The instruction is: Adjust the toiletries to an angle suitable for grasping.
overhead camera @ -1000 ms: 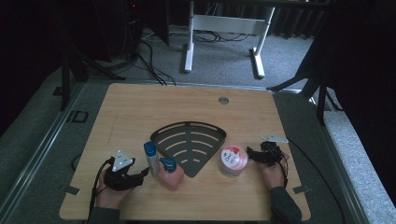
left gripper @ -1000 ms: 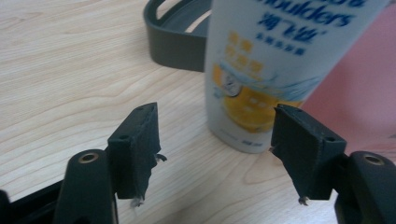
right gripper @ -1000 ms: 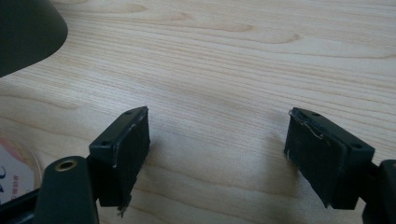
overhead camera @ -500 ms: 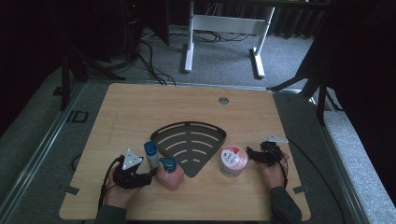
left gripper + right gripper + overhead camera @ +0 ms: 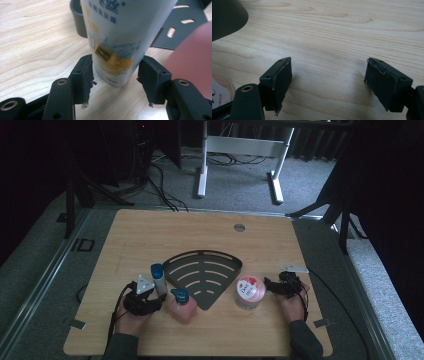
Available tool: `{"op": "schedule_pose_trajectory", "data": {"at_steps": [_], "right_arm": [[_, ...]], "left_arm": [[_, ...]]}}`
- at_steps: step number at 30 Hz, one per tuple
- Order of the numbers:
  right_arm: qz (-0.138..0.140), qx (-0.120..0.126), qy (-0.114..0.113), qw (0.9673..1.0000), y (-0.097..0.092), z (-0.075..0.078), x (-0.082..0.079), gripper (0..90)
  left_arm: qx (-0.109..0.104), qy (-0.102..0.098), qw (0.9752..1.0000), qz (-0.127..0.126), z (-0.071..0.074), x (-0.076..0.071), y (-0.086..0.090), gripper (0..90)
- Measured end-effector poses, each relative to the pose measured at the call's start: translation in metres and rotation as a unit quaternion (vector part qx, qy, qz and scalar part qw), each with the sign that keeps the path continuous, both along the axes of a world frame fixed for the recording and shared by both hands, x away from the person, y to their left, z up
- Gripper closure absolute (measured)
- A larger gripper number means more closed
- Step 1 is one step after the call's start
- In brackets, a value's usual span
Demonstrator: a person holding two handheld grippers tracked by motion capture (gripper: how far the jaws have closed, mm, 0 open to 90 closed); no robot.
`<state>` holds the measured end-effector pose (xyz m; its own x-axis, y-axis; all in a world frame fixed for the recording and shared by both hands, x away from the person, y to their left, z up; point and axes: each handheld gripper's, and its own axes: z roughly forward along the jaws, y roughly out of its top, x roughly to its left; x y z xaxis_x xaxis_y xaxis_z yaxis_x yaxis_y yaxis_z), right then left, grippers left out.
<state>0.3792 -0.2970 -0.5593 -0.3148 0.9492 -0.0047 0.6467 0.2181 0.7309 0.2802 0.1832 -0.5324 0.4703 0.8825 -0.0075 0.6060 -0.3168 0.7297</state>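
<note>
Top of the white tube cut off by the upper edge of the left gripper view; print on its label too blurred to read. Pink blur at the right edge of that view, the pink bottle, too close to make out. In the right gripper view, just a sliver of the pink-lidded jar at lower left and a dark corner of the rack at upper left.

Black fan-shaped rack lying flat mid-bench, nothing on its slots. Tube standing upright just left of the rack's left edge, lower left of centre in the high view, blue cap up. Pink bottle just beside it, lower and to the right. Jar just right of the rack's tip.

Left gripper now around the tube's base, closer in than a second ago, jaws just been closing, left pad touching the tube, right pad a hair off. Right gripper spread wide over bare wood, beside the jar, unmoved.
</note>
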Motion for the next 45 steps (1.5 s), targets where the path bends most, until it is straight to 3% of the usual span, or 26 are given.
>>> {"op": "schedule_pose_trajectory", "data": {"at_steps": [5,18,22,25,30,31,35,45], "right_arm": [[0.000,0.000,0.000,1.0000,0.000,0.000,0.000,21.6],[0.001,0.000,0.000,1.0000,0.000,0.000,0.000,21.2],[0.001,0.000,0.000,1.0000,0.000,0.000,0.000,21.2],[0.001,0.000,0.000,1.0000,0.000,0.000,0.000,21.1],[0.001,0.000,0.000,1.0000,0.000,0.000,0.000,21.0],[0.001,0.000,0.000,1.0000,0.000,0.000,0.000,21.1],[0.001,0.000,0.000,1.0000,0.000,0.000,0.000,21.0],[0.001,0.000,0.000,1.0000,0.000,0.000,0.000,21.1]], "left_arm": [[0.008,0.004,0.9998,0.019,-0.001,0.008,0.003,50.4],[0.023,0.014,0.9990,0.036,-0.007,0.019,0.009,55.2],[0.021,0.016,0.9986,0.046,-0.007,0.017,0.010,53.3],[0.007,0.014,0.9986,0.051,-0.003,0.008,0.011,48.9],[0.001,0.006,0.9991,0.042,0.002,-0.004,0.010,48.2],[-0.009,-0.001,0.9995,0.030,0.006,-0.012,0.006,47.9],[-0.017,-0.005,0.9998,0.006,0.010,-0.020,-0.001,46.7],[-0.035,-0.025,0.9987,-0.028,0.025,-0.037,-0.008,43.5]]}}
